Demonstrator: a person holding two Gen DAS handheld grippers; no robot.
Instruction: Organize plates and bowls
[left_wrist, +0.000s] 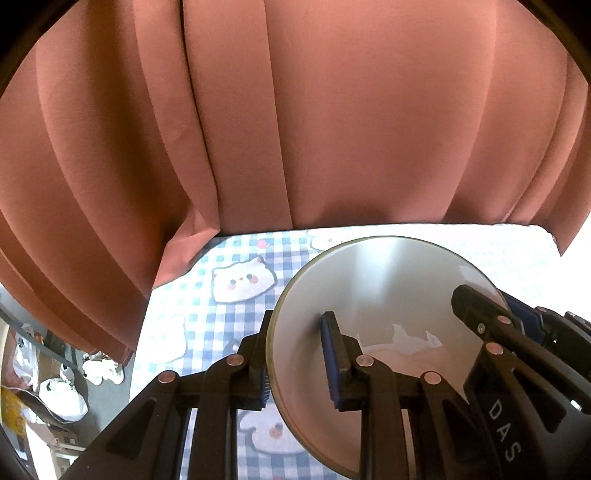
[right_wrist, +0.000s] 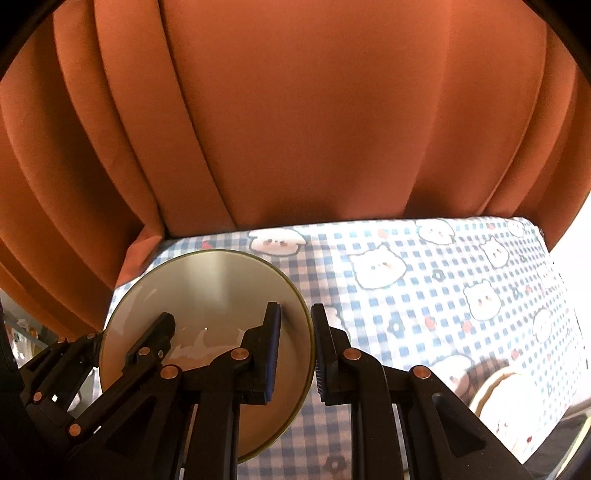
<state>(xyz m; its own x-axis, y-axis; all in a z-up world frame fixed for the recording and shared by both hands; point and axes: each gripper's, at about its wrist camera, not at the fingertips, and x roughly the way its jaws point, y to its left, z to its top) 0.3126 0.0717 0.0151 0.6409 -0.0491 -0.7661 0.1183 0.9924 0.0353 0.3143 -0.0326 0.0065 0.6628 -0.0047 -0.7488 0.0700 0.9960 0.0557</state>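
A pale grey bowl with a thin olive rim (left_wrist: 388, 280) is held tilted above the checked tablecloth. My left gripper (left_wrist: 295, 362) grips its left rim, one finger inside and one outside. My right gripper (right_wrist: 295, 354) grips the bowl (right_wrist: 207, 288) on the opposite rim the same way. Each view shows the other gripper's fingers on the far rim: the right gripper's fingers (left_wrist: 480, 310) in the left wrist view, the left gripper's fingers (right_wrist: 155, 336) in the right wrist view. White glare marks the bowl's inside.
The table wears a blue-and-white checked cloth with cat faces (right_wrist: 424, 295). A rust-orange curtain (left_wrist: 332, 129) hangs right behind the table. A round light-rimmed dish (right_wrist: 495, 391) sits at the table's right edge. Bags and clutter lie on the floor to the left (left_wrist: 55, 387).
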